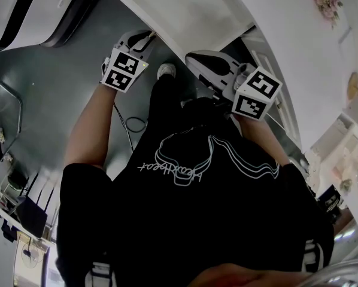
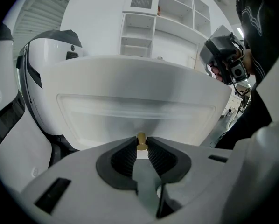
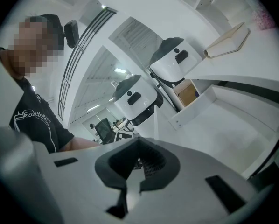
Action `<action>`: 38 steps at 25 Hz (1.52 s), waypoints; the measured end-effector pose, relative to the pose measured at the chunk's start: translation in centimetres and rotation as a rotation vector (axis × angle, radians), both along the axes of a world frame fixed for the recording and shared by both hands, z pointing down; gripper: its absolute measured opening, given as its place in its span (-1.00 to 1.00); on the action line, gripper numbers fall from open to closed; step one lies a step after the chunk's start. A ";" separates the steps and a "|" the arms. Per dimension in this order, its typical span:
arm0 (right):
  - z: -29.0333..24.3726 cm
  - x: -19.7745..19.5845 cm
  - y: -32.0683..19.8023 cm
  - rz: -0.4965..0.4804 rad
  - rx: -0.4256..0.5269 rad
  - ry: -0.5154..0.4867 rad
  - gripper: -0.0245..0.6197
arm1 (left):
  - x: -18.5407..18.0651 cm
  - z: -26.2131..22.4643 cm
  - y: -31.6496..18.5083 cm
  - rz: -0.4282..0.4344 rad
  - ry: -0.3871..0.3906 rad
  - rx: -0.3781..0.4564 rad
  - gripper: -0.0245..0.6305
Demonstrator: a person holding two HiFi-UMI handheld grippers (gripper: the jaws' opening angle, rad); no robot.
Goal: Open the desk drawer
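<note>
On the left, the left gripper (image 2: 142, 144) is held against the front of the desk (image 2: 107, 66). Its fingers (image 2: 124, 157) are clenched on the small brass knob (image 2: 141, 138), which is seen pinched between the ribbed pads at their very tips. The knob sits low in the middle of the white drawer front (image 2: 130, 111), and this front fills the space under the desk edge. How far the drawer has been drawn out cannot be told from these views.

The step in hand is judged to be the pull itself, since the grasp on the knob is already made.

The next move calls for a straight pull toward the person, along the line in which the drawer runs. Because the knob is small and only the tips are on it, a firm grip and an even pull without twist are probably needed, otherwise the pads may slip off. Room must also be given, as the person's body is seen close behind both grippers in the head view.

To the right, the right gripper (image 3: 139, 141) is held just beside the left one, near the desk edge. Its fingers are brought together and nothing is grasped between them. It is best kept out of the drawer's path.
</note>
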State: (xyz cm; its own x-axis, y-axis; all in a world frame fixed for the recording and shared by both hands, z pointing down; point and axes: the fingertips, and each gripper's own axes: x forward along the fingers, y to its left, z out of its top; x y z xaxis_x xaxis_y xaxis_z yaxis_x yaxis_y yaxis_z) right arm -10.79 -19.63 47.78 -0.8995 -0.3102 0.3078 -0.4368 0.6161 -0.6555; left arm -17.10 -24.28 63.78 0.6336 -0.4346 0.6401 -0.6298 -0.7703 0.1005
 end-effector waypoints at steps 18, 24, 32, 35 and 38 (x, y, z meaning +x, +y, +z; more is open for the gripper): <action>-1.8 2.3 3.0 -0.034 0.049 -0.018 -0.91 | 0.4 -0.5 -0.7 -0.086 -0.047 -0.002 -0.26; -4.6 5.7 6.3 -0.027 0.116 -0.028 -0.91 | 0.4 -5.1 1.8 -0.165 -0.016 0.047 -0.22; -11.8 10.9 11.9 -0.021 0.258 -0.048 -0.91 | 5.0 -19.8 10.9 -0.260 0.199 0.117 -0.22; -14.9 12.2 14.0 -0.035 0.320 -0.041 -0.91 | 7.9 -25.4 15.0 -0.258 0.326 0.126 -0.23; -18.0 13.4 15.5 -0.043 0.384 -0.050 -0.91 | 10.6 -30.1 18.3 -0.258 0.422 0.132 -0.24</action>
State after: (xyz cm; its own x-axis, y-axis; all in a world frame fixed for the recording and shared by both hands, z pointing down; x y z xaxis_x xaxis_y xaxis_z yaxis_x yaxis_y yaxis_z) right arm 2.58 -4.10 29.80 -0.9250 -0.3563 0.1323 -0.3789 0.8375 -0.3937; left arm -6.50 -6.01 33.64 0.6864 -0.6710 0.2803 -0.7267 -0.6182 0.2997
